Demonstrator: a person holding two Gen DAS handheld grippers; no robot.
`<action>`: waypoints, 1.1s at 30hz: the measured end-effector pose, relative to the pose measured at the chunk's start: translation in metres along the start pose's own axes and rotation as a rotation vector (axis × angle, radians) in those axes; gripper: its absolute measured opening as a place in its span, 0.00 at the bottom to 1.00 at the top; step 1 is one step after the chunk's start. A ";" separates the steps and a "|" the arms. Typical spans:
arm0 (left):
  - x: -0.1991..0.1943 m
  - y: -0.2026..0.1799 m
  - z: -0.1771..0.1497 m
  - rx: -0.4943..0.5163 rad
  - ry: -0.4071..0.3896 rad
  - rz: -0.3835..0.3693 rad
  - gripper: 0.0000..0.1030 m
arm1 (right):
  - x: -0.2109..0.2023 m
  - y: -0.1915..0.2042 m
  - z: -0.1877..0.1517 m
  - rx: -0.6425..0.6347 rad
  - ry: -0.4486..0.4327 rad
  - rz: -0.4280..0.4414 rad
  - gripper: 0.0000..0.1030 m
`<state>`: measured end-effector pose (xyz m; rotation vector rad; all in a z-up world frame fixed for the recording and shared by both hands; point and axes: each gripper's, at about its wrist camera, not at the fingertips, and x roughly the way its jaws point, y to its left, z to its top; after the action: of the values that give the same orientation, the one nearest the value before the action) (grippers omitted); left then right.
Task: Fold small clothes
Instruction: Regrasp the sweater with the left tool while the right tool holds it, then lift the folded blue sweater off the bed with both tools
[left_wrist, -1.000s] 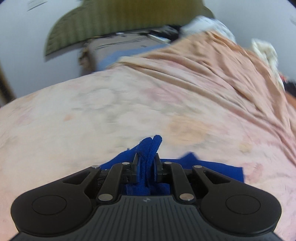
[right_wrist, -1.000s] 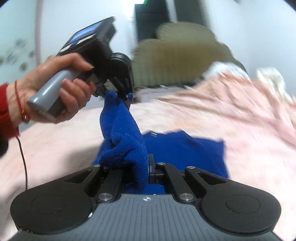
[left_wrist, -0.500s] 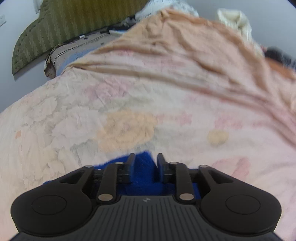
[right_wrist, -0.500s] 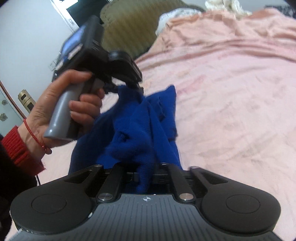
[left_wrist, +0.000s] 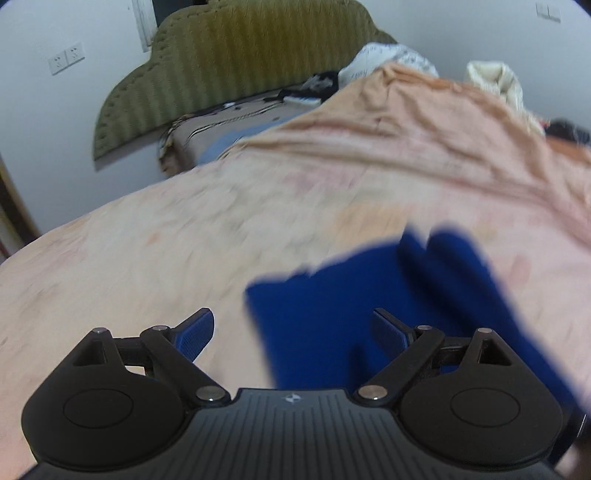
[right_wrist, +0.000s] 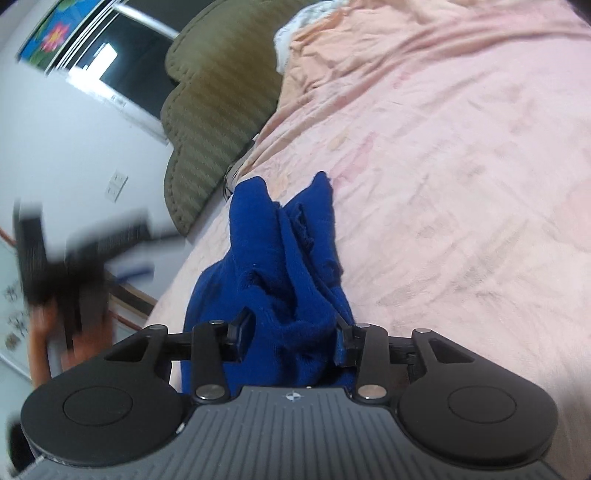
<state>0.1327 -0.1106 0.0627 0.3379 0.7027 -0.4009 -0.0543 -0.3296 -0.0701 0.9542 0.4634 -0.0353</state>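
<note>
A small dark blue knit garment (left_wrist: 354, 295) lies on the pink floral bedspread (left_wrist: 184, 236). My left gripper (left_wrist: 295, 328) is open wide and empty, hovering just above the garment's left edge. In the right wrist view the garment (right_wrist: 284, 254) is bunched in ridges and runs between the fingers of my right gripper (right_wrist: 291, 339), whose jaws stand partly apart with the cloth loose between them. The left gripper (right_wrist: 74, 254) shows there as a dark blur at the left, clear of the cloth.
An olive padded headboard (left_wrist: 229, 62) stands at the far end of the bed. White and cream bedding (left_wrist: 495, 81) is piled at the far right. The bed's left edge (right_wrist: 177, 277) drops to the floor beside the garment.
My left gripper let go of the garment's corner, opened wide and pulled back to the left. My right gripper's jaws have parted, and the garment now rests on the bed.
</note>
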 end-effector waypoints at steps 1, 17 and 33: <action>-0.004 0.003 -0.012 -0.003 0.009 0.007 0.90 | 0.000 -0.003 0.000 0.022 0.005 0.001 0.31; -0.016 0.032 -0.110 -0.376 0.130 -0.426 0.90 | -0.006 0.008 0.021 -0.157 0.085 -0.138 0.71; -0.057 0.049 -0.123 -0.231 0.077 -0.449 0.11 | 0.000 0.006 -0.006 -0.139 0.228 -0.028 0.21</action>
<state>0.0476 -0.0017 0.0216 -0.0279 0.8932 -0.7276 -0.0551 -0.3218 -0.0686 0.8185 0.6812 0.0800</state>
